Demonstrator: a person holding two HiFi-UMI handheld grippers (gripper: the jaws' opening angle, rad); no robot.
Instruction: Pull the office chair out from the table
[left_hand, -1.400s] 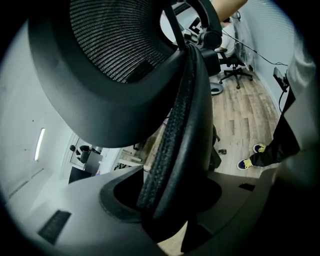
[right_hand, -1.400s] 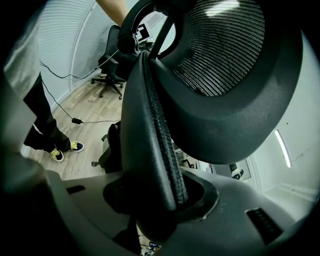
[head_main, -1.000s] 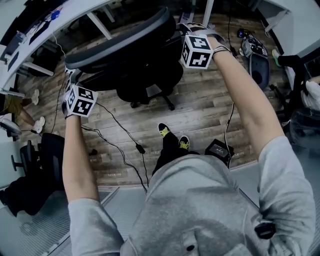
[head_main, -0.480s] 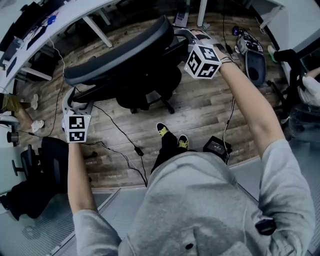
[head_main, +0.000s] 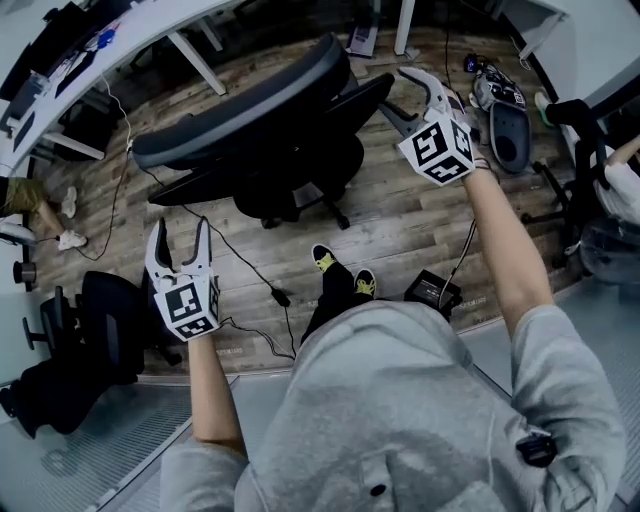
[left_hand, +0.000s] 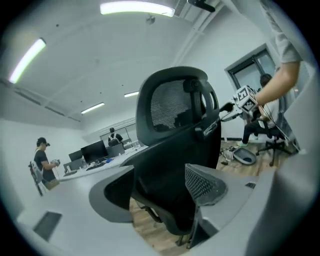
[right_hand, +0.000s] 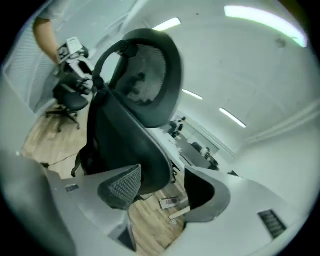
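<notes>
Mesh chair back (left_hand: 172, 106), gripper views only

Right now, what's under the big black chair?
Under the office chair you can see its wheeled legs on the wood floor, with a black cable lying nearby. The seat hides where the legs join.

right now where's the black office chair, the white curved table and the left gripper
black mesh-backed office chair (head_main: 240, 100): head view, top rim of the backrest
white curved table (head_main: 160, 22): head view, bare strip along its edge
left gripper (head_main: 180, 228): head view, midway between its fingertips
</notes>
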